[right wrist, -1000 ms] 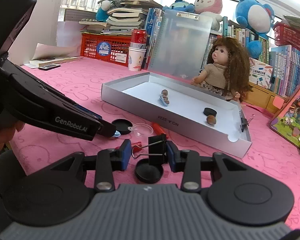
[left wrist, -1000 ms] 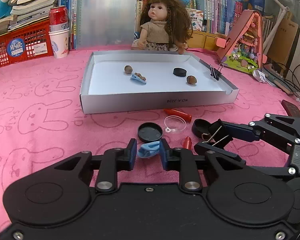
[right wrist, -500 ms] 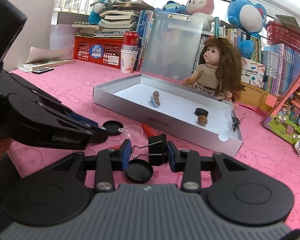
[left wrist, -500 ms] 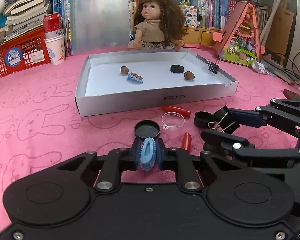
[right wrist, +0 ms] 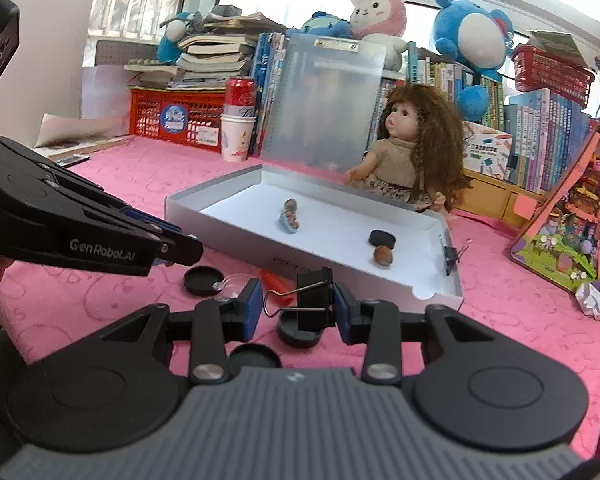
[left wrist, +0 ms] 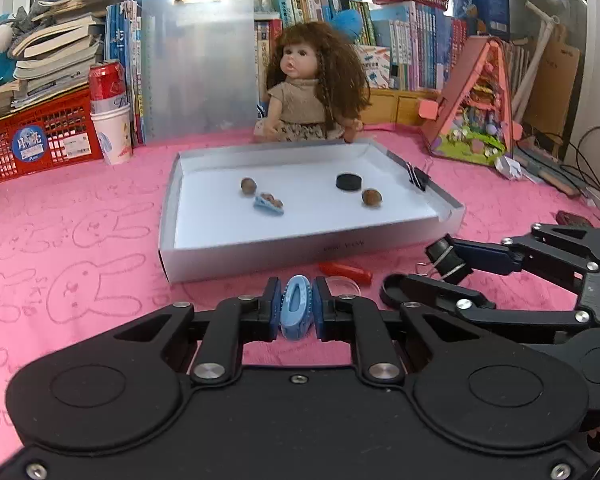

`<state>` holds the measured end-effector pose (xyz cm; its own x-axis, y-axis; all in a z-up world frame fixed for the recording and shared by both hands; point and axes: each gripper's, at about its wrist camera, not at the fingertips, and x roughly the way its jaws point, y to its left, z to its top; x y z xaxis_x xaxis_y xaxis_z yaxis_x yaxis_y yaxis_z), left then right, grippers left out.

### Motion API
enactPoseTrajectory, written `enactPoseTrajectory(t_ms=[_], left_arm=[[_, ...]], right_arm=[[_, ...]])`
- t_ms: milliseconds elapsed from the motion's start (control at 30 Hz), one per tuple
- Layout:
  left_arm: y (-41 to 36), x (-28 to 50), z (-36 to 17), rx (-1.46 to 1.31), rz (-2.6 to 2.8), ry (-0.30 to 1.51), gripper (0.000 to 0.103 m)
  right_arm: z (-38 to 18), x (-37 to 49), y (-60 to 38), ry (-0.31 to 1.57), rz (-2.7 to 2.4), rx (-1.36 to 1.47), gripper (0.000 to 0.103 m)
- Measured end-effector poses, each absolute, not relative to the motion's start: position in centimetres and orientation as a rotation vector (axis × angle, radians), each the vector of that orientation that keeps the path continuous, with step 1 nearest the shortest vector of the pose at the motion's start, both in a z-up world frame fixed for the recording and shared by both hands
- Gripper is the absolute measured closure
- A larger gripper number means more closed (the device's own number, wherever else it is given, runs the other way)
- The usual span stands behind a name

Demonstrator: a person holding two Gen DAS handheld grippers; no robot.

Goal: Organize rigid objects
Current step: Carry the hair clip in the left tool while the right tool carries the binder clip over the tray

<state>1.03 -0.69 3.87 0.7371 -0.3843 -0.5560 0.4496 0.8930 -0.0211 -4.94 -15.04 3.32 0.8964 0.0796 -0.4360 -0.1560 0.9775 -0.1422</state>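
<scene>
Above the counter's near edge, short of the tray (left wrist: 236, 264), we grip a blue clip (left wrist: 296, 312) in our left tool (left wrist: 296, 308) and a binder clip (right wrist: 314, 300) in our right tool (right wrist: 296, 310), so we should lift both clear of the tray's front wall before releasing inside.

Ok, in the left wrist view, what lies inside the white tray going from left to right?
Walnut → blue clip → black cap → second walnut → black binder clip clamped on the tray right wall.
</scene>
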Motion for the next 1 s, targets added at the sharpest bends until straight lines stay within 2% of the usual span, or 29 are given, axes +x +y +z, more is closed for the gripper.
enactPoseTrajectory(t_ms=[700, 1000], left_arm=[[-1.3, 9.1, 7.1, 0.069, -0.422, 0.544, 0.088], [-2.7, 14.3, 5.8, 0.062, -0.387, 0.604, 0.088]], right_arm=[[6.8, 1.7, -19.7, 0.446, -0.036, -0.099, 0.060], [6.1, 6.8, -21.4, 0.531, -0.026, 0.000, 0.060]])
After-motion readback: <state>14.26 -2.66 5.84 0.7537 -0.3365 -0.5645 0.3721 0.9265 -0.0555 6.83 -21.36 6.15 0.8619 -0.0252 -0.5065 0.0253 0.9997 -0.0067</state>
